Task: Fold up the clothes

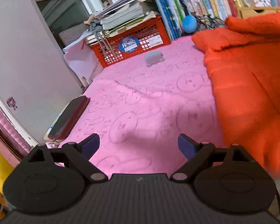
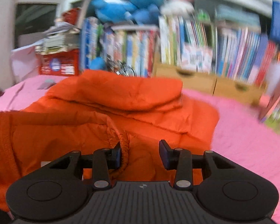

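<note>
An orange padded jacket (image 2: pixel 132 100) lies on the pink bed cover (image 2: pixel 242 130), its hood folded toward the bookshelf. In the right wrist view one sleeve (image 2: pixel 46 128) runs in from the left and ends at an elastic cuff (image 2: pixel 124 149) against the left pad. My right gripper (image 2: pixel 140 155) is partly closed, with orange sleeve fabric filling the gap between its pads. In the left wrist view the jacket (image 1: pixel 252 85) fills the right side. My left gripper (image 1: pixel 139 145) is open above bare pink cover (image 1: pixel 140 102), left of the jacket, with nothing between its fingers.
A red crate (image 1: pixel 132 44) stacked with papers and a row of books (image 1: pixel 205 1) stand along the far edge of the bed. A small teal object (image 1: pixel 154 57) lies on the cover. A dark flat case (image 1: pixel 69 117) sits at the left edge by a white door (image 1: pixel 18 56). Wooden drawers (image 2: pixel 196 78) stand behind the jacket.
</note>
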A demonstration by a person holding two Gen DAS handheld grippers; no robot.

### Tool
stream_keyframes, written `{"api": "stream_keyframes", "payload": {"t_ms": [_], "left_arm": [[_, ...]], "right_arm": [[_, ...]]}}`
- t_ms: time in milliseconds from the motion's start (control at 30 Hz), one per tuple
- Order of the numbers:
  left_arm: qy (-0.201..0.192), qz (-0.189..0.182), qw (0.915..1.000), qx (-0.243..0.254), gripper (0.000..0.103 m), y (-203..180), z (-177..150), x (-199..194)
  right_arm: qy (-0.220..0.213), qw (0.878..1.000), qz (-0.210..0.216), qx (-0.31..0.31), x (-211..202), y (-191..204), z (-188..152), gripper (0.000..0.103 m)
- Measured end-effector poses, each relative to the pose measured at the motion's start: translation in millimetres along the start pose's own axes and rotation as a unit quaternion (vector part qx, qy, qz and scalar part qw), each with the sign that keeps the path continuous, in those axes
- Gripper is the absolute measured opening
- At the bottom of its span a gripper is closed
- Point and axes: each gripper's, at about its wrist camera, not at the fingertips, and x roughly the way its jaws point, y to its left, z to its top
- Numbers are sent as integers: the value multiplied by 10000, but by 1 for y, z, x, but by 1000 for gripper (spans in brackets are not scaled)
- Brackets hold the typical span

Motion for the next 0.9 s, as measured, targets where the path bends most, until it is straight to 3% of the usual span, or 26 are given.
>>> {"api": "stream_keyframes", "payload": {"t_ms": [67,233,400,533,700,733,900], "left_arm": [[2,-174,9996,242,92,1,-8,-10],[-233,-1227,9887,824,92,-6,-18,-39],[-920,-2002,9693,1088,96,-35,-4,-61],[-1476,-2205,9571,1163,96,-61,19,-56],[-1561,-2091,9615,862,97,-65,58,-21],[-1490,-2060,9644,735,97,-64,64,-13],[-967,-2048,9740,43,97,-53,88,28]], "right_arm": [[193,9992,39,360,20,-7,-5,40],[251,9970,27,738,31,-14,-13,41],[246,9957,64,895,33,-18,-17,45],[98,9923,448,1149,22,-28,-14,49],[-452,9771,1086,1771,-21,-75,-6,85],[-553,9766,1113,1755,-32,-84,-5,87],[-616,9892,886,992,-76,-103,-4,102]]}}
